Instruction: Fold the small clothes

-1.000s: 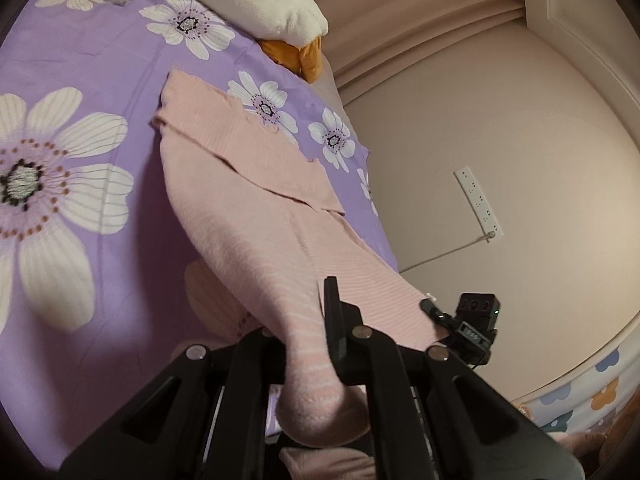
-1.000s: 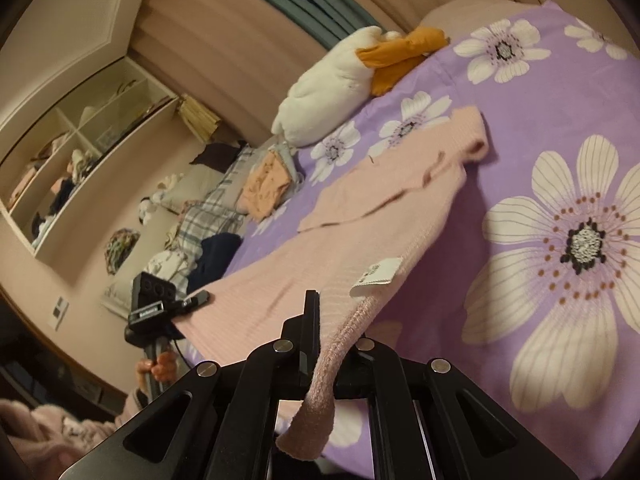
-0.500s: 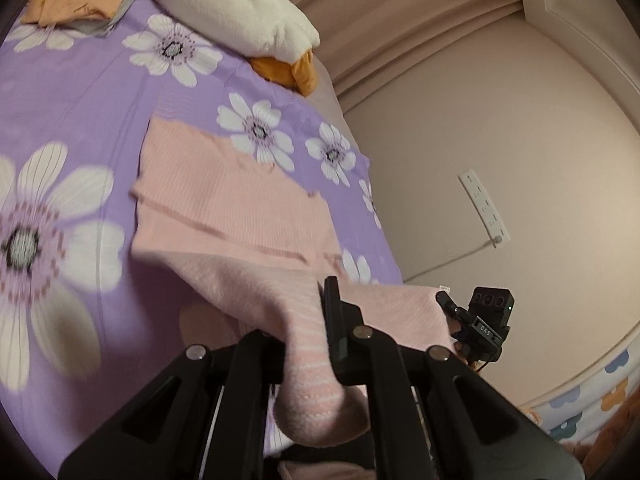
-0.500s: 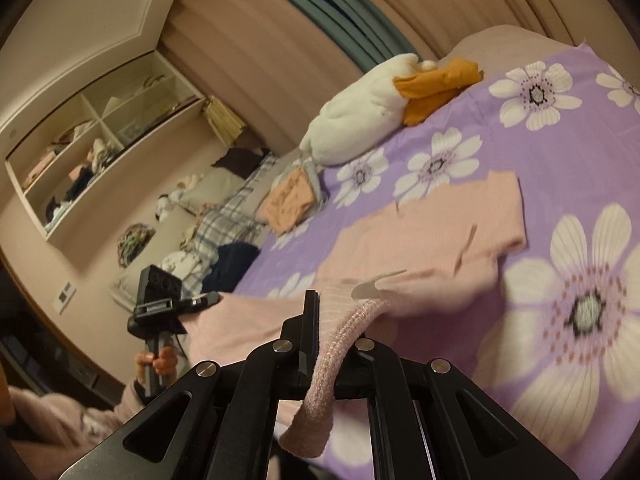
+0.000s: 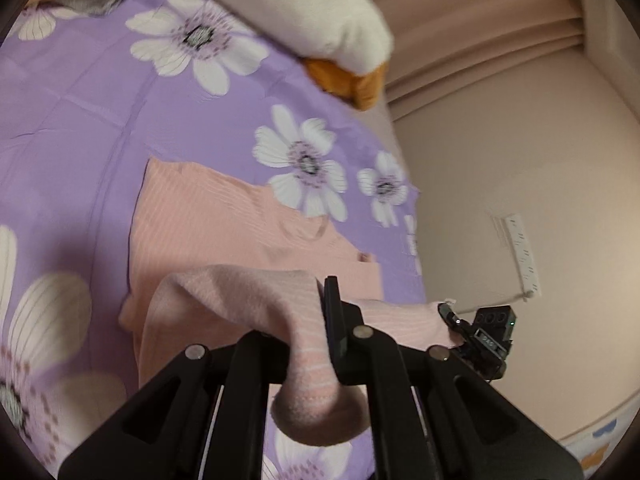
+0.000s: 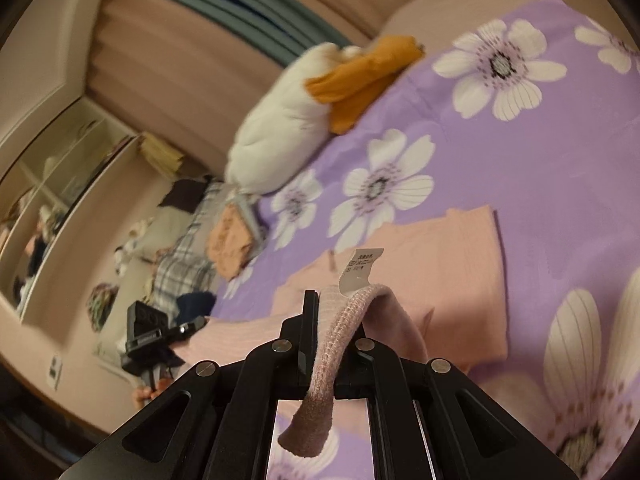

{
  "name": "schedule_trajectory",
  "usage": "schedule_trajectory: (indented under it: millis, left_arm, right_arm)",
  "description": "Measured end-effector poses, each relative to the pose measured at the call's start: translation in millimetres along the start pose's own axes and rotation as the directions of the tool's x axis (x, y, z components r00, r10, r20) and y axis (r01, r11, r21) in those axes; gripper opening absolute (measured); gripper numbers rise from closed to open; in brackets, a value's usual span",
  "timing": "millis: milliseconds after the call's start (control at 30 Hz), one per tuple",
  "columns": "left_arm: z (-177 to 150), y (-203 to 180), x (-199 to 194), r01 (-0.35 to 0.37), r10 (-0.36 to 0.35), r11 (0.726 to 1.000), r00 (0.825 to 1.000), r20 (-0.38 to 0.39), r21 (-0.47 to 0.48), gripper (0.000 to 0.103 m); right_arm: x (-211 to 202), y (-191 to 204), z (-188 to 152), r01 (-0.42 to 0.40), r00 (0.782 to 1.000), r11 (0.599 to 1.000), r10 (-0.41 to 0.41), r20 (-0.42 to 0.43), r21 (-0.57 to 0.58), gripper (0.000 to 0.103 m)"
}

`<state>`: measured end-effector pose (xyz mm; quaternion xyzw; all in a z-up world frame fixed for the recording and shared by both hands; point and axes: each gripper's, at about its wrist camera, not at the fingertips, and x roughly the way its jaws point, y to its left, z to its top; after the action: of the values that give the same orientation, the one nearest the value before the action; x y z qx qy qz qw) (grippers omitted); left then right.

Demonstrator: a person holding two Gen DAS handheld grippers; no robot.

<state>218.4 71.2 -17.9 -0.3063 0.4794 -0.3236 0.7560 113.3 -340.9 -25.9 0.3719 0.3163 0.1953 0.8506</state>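
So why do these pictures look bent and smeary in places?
Left wrist view: the wide lens curves the beige wall, the white plush pillow is motion-blurred, and shadow falls on the purple flowered bedsheet. Right wrist view: the grey-blue curtains streak, while the pink knitted garment in the jaws stays sharp.
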Motion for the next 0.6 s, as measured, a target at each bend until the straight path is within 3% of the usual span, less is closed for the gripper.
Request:
schedule_trajectory:
  millis: [133, 200, 267, 300, 333, 400, 433, 467, 500, 600]
  left_arm:
    - [18, 23, 35, -0.053, 0.05, 0.997, 0.998, -0.044, -0.061, 0.005]
    - [24, 35, 46, -0.062, 0.055, 0.992, 0.997, -0.062, -0.111, 0.009]
    - [31, 45, 54, -0.065, 0.054, 0.985, 0.996, -0.073, -0.158, 0.02]
    - [33, 48, 56, -0.062, 0.049, 0.981, 0.996, -0.076, -0.182, 0.043]
    - [37, 54, 59, -0.051, 0.033, 0.972, 0.996, -0.079, -0.231, 0.076]
    - [43, 66, 60, -0.035, 0.017, 0.942, 0.998, -0.057, -0.333, 0.093]
    - [48, 72, 59, -0.016, 0.003, 0.926, 0.999, -0.034, -0.376, 0.093]
    - [53, 76, 59, 0.004, -0.012, 0.917, 1.0, -0.017, -0.4, 0.093]
    - [59, 81, 59, 0.026, -0.026, 0.905, 1.0, 0.006, -0.424, 0.093]
    - [71, 87, 63, 0.074, -0.064, 0.883, 0.997, 0.038, -0.463, 0.093]
  right_arm:
    - [32, -25, 13, 0.044, 0.998, 0.997, -0.04, -0.047, 0.069, 0.005]
    - [47, -38, 16, 0.061, 0.995, 0.992, -0.052, -0.081, 0.109, 0.005]
    - [56, -50, 19, 0.075, 0.993, 0.986, -0.059, -0.107, 0.152, 0.005]
    - [61, -58, 20, 0.075, 0.991, 0.98, -0.052, -0.122, 0.186, 0.005]
    - [63, -63, 21, 0.069, 0.99, 0.974, -0.041, -0.132, 0.217, 0.005]
    - [69, -78, 22, 0.046, 0.989, 0.951, -0.001, -0.145, 0.306, 0.007]
    - [72, -86, 22, 0.036, 0.989, 0.934, 0.018, -0.15, 0.356, 0.015]
    - [73, -95, 23, 0.023, 0.989, 0.91, 0.041, -0.145, 0.413, 0.032]
    - [74, -101, 24, 0.007, 0.989, 0.889, 0.062, -0.135, 0.458, 0.038]
    - [73, -111, 31, -0.057, 0.991, 0.853, 0.11, -0.072, 0.519, 0.042]
